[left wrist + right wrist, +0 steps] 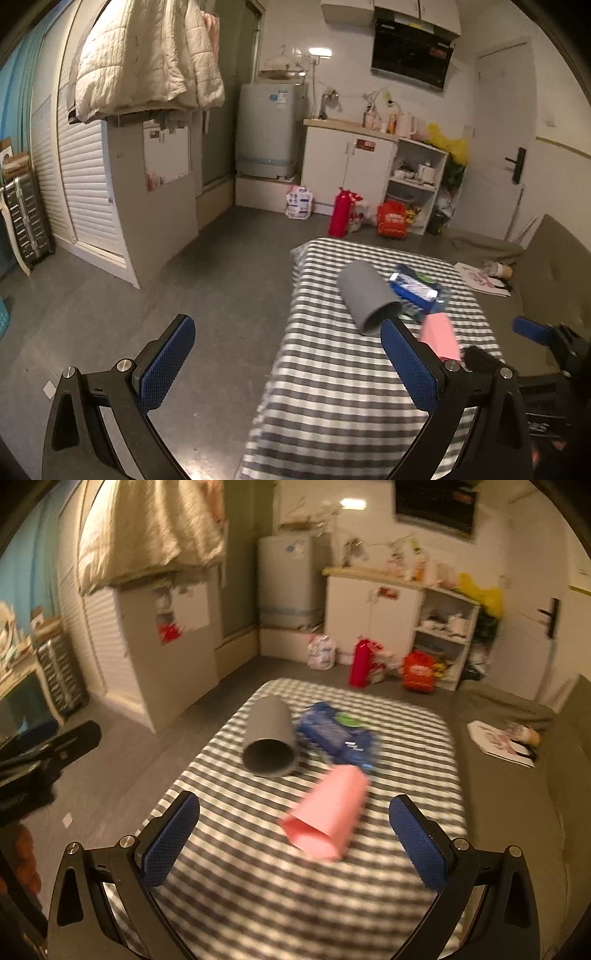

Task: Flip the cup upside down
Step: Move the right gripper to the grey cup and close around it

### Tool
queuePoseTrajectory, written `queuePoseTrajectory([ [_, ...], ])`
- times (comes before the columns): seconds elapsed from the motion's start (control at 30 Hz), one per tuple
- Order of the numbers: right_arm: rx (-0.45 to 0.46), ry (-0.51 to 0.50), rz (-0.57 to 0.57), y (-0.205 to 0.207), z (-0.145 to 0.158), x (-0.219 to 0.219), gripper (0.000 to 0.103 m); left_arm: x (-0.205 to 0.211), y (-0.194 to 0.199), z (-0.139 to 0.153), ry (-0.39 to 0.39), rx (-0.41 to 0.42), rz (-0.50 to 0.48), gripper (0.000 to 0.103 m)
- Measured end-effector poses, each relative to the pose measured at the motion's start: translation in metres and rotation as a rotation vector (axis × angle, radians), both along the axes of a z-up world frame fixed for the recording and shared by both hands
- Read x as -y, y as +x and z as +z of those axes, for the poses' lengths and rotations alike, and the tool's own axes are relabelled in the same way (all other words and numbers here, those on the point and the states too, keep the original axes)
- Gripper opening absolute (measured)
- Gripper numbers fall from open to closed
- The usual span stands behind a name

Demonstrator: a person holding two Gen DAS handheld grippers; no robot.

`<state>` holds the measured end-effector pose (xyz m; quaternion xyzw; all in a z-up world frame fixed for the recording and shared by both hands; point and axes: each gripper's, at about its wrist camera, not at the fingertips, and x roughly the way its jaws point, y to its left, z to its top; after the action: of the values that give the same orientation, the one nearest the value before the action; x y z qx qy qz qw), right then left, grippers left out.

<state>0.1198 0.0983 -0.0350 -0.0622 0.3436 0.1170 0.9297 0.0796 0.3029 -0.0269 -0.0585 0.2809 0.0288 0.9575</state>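
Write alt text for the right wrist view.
A pink cup and a grey cup lie on their sides on a checked tablecloth, openings toward the camera. The open right gripper frames the pink cup; a blue packet lies behind.

A grey cup (271, 736) and a pink cup (327, 821) lie on the grey-and-white checked cloth (280, 897); a blue packet (338, 734) sits beside them.

We hold our left gripper (284, 365) with its jaws spread wide and nothing between the blue pads. Our right gripper (295, 843) is likewise wide apart and unloaded, pads (171, 843) level, both pointing forward.
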Motion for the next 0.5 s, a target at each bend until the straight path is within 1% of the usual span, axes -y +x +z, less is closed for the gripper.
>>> queuePoseTrajectory([
  [0.07,-0.037,-0.013,0.020,0.024,-0.010,-0.017,0.103,-0.005,0.008,-0.004,0.011,-0.012,0.009,0.103],
  [0.13,-0.063,-0.008,0.034,0.043,-0.018,-0.029,0.102,-0.010,0.017,-0.010,0.039,-0.032,0.027,0.103],
  [0.2,-0.095,-0.012,0.026,0.064,-0.028,-0.037,0.102,-0.015,0.023,-0.020,0.063,-0.068,0.035,0.103],
  [0.23,-0.112,-0.020,0.020,0.075,-0.032,-0.041,0.099,-0.018,0.025,-0.025,0.064,-0.086,0.039,0.103],
  [0.27,-0.125,-0.027,0.016,0.084,-0.036,-0.045,0.098,-0.022,0.028,-0.030,0.063,-0.107,0.052,0.103],
  [0.33,-0.154,-0.046,0.015,0.101,-0.047,-0.051,0.096,-0.029,0.033,-0.037,0.036,-0.133,0.065,0.103],
  [0.4,-0.181,-0.056,0.014,0.116,-0.057,-0.057,0.090,-0.036,0.036,-0.041,0.022,-0.151,0.080,0.103],
  [0.47,-0.219,-0.053,0.007,0.133,-0.067,-0.062,0.086,-0.040,0.037,-0.041,0.018,-0.153,0.091,0.103],
  [0.5,-0.228,-0.051,0.001,0.137,-0.070,-0.063,0.086,-0.042,0.037,-0.040,0.008,-0.151,0.093,0.103],
])
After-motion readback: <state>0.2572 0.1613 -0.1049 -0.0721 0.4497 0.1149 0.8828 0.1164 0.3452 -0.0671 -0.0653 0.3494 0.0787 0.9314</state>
